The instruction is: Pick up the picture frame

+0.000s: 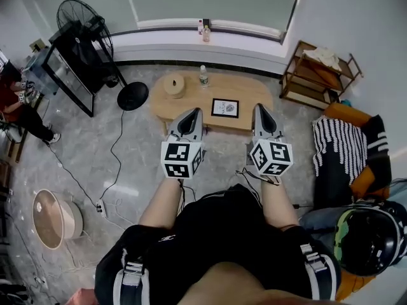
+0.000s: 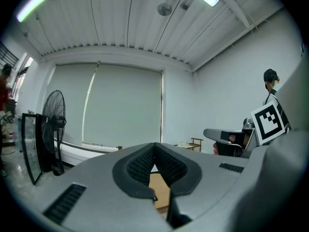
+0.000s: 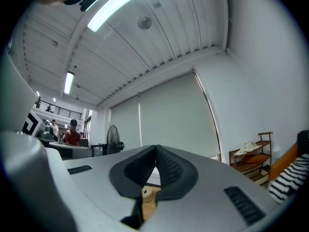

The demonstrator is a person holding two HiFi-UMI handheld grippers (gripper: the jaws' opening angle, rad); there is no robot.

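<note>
Black picture frame [image 1: 224, 108] flat on table [image 1: 254, 91], untouched. Left gripper [image 1: 189, 121], right gripper [image 1: 262, 119] both closed, empty, short of it. Pickup all ahead.

Head view steeply down, gripper views level toward blind [image 2: 123, 105], all share table [image 1: 191, 101]

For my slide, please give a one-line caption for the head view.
Left claw and right claw, both shut, point toward the picture frame on the wooden table.
</note>
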